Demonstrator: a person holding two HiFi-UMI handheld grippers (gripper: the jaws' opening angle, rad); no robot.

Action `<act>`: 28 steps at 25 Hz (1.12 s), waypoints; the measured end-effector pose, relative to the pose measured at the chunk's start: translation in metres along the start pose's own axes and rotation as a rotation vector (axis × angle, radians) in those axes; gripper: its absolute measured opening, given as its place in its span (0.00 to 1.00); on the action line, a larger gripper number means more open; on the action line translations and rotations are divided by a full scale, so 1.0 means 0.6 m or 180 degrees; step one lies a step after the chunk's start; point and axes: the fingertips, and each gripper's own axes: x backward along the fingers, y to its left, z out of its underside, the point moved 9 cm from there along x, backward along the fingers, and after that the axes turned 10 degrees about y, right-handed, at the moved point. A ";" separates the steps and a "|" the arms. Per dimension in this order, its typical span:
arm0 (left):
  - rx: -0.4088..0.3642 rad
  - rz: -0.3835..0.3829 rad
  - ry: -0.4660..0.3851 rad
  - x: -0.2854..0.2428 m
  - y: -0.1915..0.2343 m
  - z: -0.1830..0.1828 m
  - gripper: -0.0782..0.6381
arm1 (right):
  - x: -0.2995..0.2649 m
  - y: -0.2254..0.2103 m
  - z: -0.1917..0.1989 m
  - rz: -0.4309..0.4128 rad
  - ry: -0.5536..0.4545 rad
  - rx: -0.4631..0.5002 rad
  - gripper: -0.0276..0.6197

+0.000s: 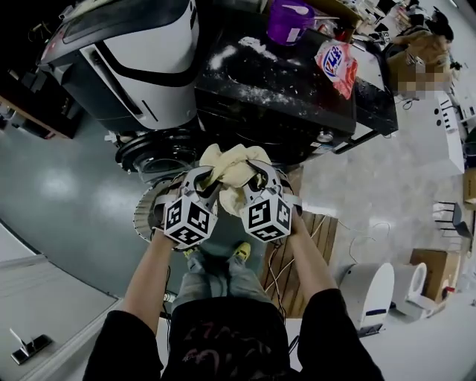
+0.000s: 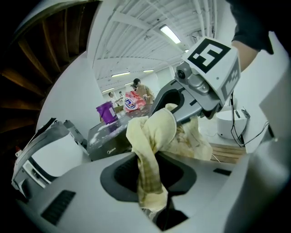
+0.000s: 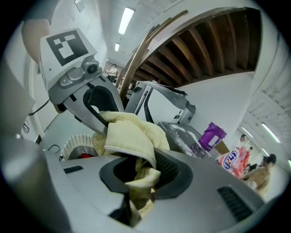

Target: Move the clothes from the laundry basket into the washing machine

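Note:
A pale yellow cloth (image 1: 230, 165) hangs bunched between my two grippers, lifted in front of the washing machine (image 1: 282, 97), whose white lid (image 1: 141, 52) stands open. My left gripper (image 1: 202, 178) is shut on the cloth's left part (image 2: 152, 132), which runs down between its jaws. My right gripper (image 1: 256, 177) is shut on the right part (image 3: 129, 136). The white slatted laundry basket (image 1: 145, 212) sits on the floor under the left gripper, and the right gripper view shows a red item inside the basket (image 3: 77, 145).
A purple detergent jug (image 1: 288, 21) and a pink-and-white detergent bag (image 1: 336, 63) stand on the machine's black top. A wooden pallet (image 1: 312, 245) with cables lies to my right, and white units (image 1: 368, 294) stand beyond it. My feet are just behind the basket.

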 end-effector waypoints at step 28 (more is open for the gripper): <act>-0.0440 0.0097 -0.0484 -0.036 0.009 -0.178 0.27 | 0.083 -0.153 0.027 0.0671 0.0103 -0.0132 0.17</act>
